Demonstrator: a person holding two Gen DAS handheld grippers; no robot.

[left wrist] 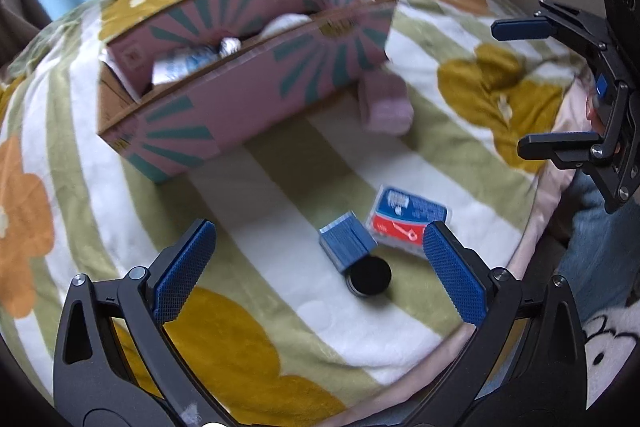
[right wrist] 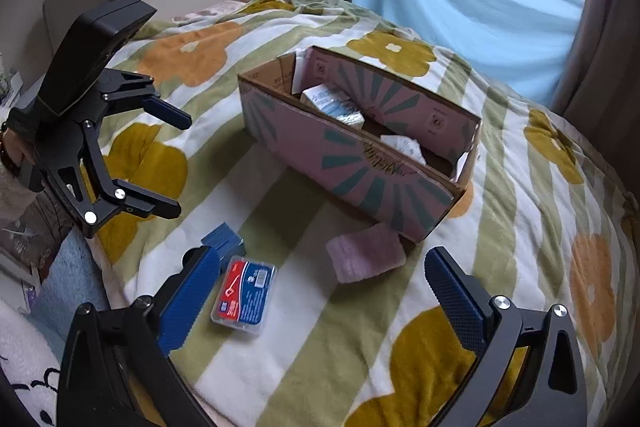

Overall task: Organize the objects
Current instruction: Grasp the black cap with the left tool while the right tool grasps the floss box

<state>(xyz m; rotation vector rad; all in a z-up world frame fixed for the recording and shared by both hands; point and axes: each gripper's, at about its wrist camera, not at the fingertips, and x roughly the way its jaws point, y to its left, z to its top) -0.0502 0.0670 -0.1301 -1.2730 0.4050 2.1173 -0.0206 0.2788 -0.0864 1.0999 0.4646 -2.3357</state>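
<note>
Both hand-held grippers (left wrist: 316, 267) (right wrist: 320, 303) spread, empty | black tin (left wrist: 370, 277) part-hidden | box (right wrist: 360, 147) contents unclear

A fleecy bedspread (right wrist: 360, 327) striped white and sage green bears mustard and orange flowers. The open cardboard box (right wrist: 352, 163) is pink with teal sunburst rays. A flat plastic case (right wrist: 244, 297) is red and blue.
</note>
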